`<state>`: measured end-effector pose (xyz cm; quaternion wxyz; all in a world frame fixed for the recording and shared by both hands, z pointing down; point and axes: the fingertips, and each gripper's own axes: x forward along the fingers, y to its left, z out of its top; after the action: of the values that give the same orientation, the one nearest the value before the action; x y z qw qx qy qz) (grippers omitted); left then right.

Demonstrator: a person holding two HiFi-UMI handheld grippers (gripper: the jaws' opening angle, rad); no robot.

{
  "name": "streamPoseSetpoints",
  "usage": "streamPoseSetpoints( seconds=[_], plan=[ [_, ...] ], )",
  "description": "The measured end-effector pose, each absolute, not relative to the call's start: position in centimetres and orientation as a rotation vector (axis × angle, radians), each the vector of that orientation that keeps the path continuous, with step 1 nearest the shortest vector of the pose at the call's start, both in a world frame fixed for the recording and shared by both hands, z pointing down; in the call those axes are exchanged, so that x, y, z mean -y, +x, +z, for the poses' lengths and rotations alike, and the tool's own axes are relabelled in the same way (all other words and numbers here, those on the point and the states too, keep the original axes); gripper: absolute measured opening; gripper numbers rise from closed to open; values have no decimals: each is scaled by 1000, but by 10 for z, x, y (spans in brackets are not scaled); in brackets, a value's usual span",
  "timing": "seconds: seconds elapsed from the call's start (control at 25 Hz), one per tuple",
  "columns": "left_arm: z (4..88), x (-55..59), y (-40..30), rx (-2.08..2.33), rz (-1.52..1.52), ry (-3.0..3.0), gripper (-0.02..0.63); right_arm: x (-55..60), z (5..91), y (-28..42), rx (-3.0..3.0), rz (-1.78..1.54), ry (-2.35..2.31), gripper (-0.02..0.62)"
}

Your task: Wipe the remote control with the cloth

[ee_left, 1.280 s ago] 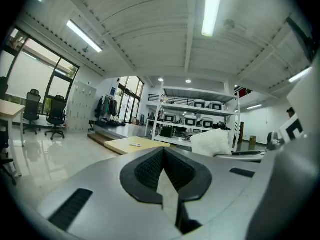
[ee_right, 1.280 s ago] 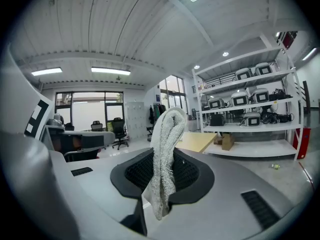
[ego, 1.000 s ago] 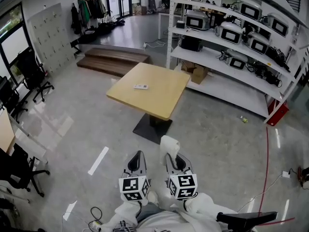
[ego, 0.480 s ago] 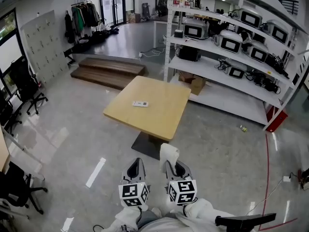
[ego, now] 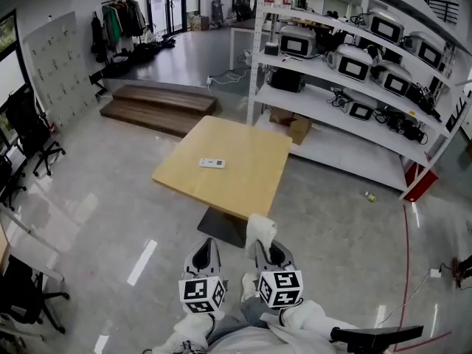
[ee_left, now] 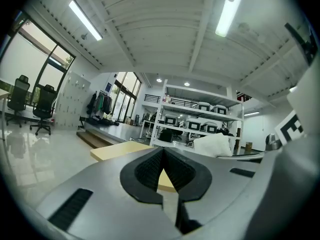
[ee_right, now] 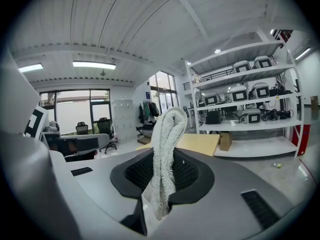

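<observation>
A white remote control [ego: 212, 164] lies flat on the square wooden table [ego: 251, 183] ahead of me. Both grippers hang low, just short of the table's near corner. My right gripper [ego: 265, 248] is shut on a folded white cloth [ego: 259, 231], which sticks up past its tips; the same cloth [ee_right: 164, 154] stands between the pads in the right gripper view. My left gripper [ego: 205, 251] is shut with nothing in it, its pads [ee_left: 150, 170] pressed together. The table [ee_left: 117, 150] shows beyond the left jaws.
Tall white shelving [ego: 354, 87] loaded with appliances stands right of the table. A dark wooden step platform [ego: 158, 105] lies behind it. Office chairs [ego: 33, 127] line the left wall. A cardboard box [ego: 295, 127] sits under the shelves. White tape marks [ego: 141, 262] and a red cable [ego: 404, 257] cross the floor.
The view has moved forward: the table and remote now sit closer and lower in the frame. Both grippers stay shut, the right one still holding the cloth.
</observation>
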<state>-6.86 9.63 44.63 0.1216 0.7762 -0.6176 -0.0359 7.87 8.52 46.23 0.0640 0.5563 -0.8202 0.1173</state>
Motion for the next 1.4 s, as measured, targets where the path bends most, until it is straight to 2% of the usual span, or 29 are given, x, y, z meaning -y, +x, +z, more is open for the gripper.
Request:
streamPoseSetpoints(
  seconds=[0.32,1.04,1.4],
  plan=[
    [459,-38,-85,1852,-76,2219,2,-21,479,63,2507,410,1633,89],
    [449,158,-90,1938,-24,2169,2,185,460,54,2594,404,1539,89],
    [466,209,-113,1931,40,2143,2,245,473,38,2575,482,1537,89]
  ],
)
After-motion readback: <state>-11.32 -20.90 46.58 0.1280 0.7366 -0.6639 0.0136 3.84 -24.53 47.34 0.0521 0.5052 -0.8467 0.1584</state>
